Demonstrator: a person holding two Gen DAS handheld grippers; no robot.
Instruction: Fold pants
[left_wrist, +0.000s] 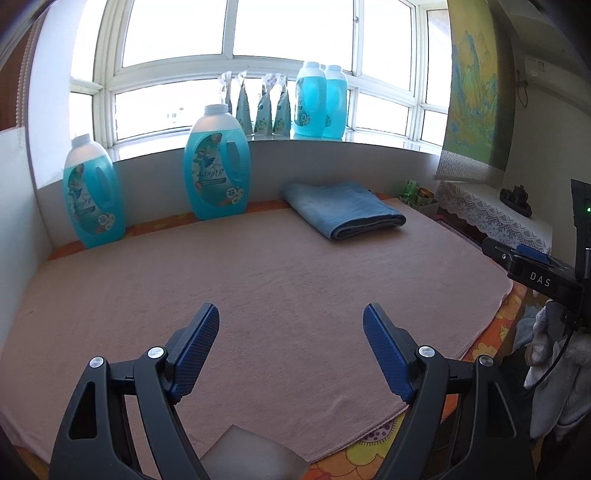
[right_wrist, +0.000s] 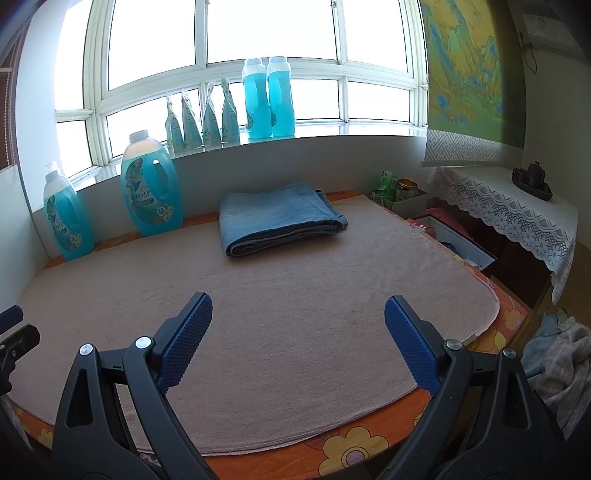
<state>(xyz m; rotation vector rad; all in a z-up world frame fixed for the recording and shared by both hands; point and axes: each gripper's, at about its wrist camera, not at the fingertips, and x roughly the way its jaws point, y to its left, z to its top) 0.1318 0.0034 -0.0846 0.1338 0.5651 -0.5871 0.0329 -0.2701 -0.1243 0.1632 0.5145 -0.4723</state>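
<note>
A pair of blue pants (left_wrist: 341, 208) lies folded into a flat rectangle at the far side of the pink mat (left_wrist: 240, 295), near the wall; it also shows in the right wrist view (right_wrist: 279, 218). My left gripper (left_wrist: 291, 317) is open and empty, low over the near part of the mat, well short of the pants. My right gripper (right_wrist: 297, 306) is open and empty over the mat (right_wrist: 295, 288) near its front edge. Part of the right gripper's body (left_wrist: 543, 277) shows at the right edge of the left wrist view.
Two big blue detergent bottles (left_wrist: 216, 162) (left_wrist: 92, 192) stand at the back left of the table. More bottles (right_wrist: 267, 98) and pouches stand on the windowsill. A lace-covered side table (right_wrist: 517, 218) and a cloth pile (right_wrist: 557, 358) are to the right.
</note>
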